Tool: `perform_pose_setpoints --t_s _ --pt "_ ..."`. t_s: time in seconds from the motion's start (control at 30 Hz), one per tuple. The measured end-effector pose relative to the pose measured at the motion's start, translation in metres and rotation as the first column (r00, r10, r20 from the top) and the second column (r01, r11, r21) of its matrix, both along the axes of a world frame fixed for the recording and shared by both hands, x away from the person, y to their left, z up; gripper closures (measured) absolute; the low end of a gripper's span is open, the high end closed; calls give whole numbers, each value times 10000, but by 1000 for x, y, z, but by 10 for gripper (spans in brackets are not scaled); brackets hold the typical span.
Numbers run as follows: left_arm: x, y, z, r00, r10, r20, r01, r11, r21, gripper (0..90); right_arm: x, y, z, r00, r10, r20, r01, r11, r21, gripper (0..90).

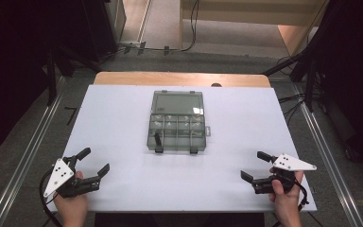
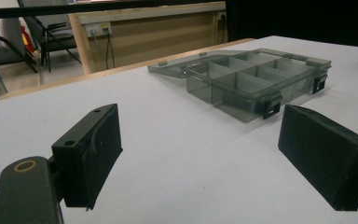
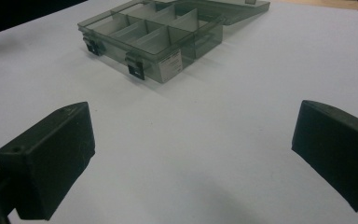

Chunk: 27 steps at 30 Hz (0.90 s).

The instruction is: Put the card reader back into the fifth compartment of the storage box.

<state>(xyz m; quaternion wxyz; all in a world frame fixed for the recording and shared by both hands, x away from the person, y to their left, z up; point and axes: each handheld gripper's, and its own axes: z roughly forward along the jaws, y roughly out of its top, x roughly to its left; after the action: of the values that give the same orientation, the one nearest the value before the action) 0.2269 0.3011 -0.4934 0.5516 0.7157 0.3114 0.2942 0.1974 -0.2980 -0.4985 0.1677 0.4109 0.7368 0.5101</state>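
The compartment box (image 1: 177,122) is laid open mid-table. Nearer than the box, the left gripper (image 1: 95,160) and right gripper (image 1: 254,165) are held wide apart, empty, well clear.

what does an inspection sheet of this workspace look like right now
surface: white tabletop, bare around the box.
job's things: clear grey plastic compartment box, lid open flat behind it, two black latches in front.
clutter: nothing seen.
grippers: left gripper and right gripper both open, holding nothing, near the front edge, apart from the box.
cables: black cable trails from each gripper; more on the floor beyond.
surroundings: grey floor, wooden furniture, dark sides.
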Motion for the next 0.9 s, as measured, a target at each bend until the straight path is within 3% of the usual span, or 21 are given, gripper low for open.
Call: perform_pose_setpoints --t_s 0.3,0.67,0.9 --pt "0 0 0 10000 24 -14 -24 10000 -44 139 -3 -14 -5 9997 -242 55 242 9997 87 0" --pt "0 1 0 10000 20 -5 -20 9999 -117 139 -9 -39 -8 9949 -976 272 964 9945 415 0" --pt "1 1 0 10000 22 -18 -22 9999 -119 139 -12 -55 -13 9901 -1329 455 1319 9910 244 0"
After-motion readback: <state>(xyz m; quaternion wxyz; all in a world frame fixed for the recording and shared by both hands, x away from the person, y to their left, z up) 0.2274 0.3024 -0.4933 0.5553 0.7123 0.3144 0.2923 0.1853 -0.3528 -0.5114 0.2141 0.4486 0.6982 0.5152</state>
